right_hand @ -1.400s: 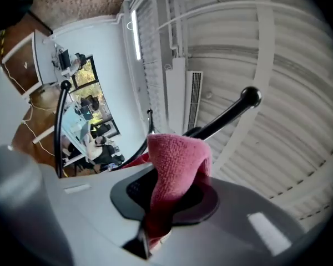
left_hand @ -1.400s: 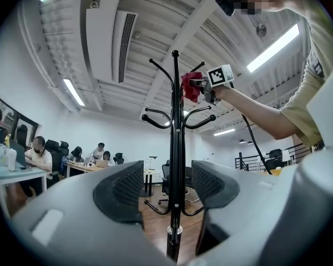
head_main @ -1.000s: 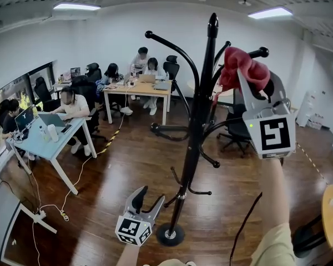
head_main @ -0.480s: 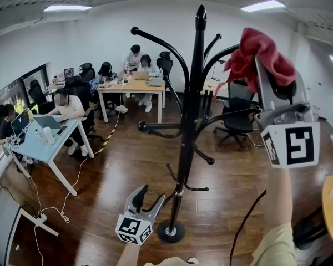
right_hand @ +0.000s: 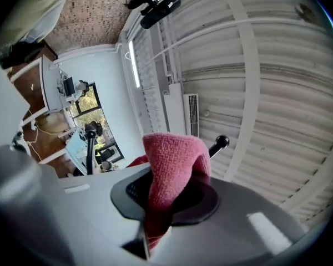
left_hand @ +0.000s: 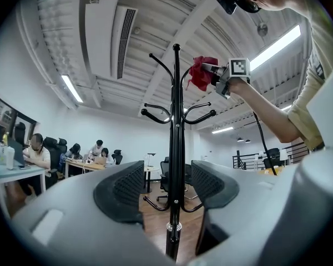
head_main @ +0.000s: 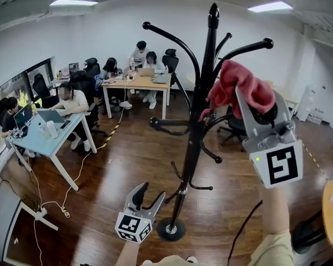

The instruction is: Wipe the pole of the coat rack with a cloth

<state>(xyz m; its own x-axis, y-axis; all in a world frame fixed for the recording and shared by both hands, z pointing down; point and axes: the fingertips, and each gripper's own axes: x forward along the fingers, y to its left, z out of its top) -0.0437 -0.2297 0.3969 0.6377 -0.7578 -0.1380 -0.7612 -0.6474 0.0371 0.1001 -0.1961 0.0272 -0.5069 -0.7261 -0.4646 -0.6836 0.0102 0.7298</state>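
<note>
- right gripper [head_main: 241,96] raised high, jaws clenched on a red cloth [head_main: 233,76]; marker cube faces the head camera
- right gripper view: cloth [right_hand: 169,165] pinched between the two pads, folded up over the jaw tips, with a tail hanging down into the gap
- the cloth sits at the upper part of the pole [head_main: 197,121] of the black coat rack [head_main: 211,49], on its right side, just below the top hooks
- head view: the cloth's left edge overlaps the pole and the curved hook arms; can't tell if it really presses on the pole
- left gripper view: cloth [left_hand: 201,73] reads as just beside the pole [left_hand: 175,148], up by a hook arm, with the right gripper's cube behind it
- a ball-tipped hook [right_hand: 222,143] pokes out behind the cloth in the right gripper view
- left gripper [head_main: 152,192] held low, jaws released and apart, nothing between the pads
- left gripper view looks up the rack, and the lower pole lines up in the gap between the jaws but lies beyond them
- head view: the left gripper is just beside the lower pole, on its left, not touching
- round base [head_main: 171,230] of the rack stands on the wooden floor [head_main: 127,165], near the floor's closest edge
- desks [head_main: 136,85] with seated people along the far and left sides of the floor, well apart from the rack
</note>
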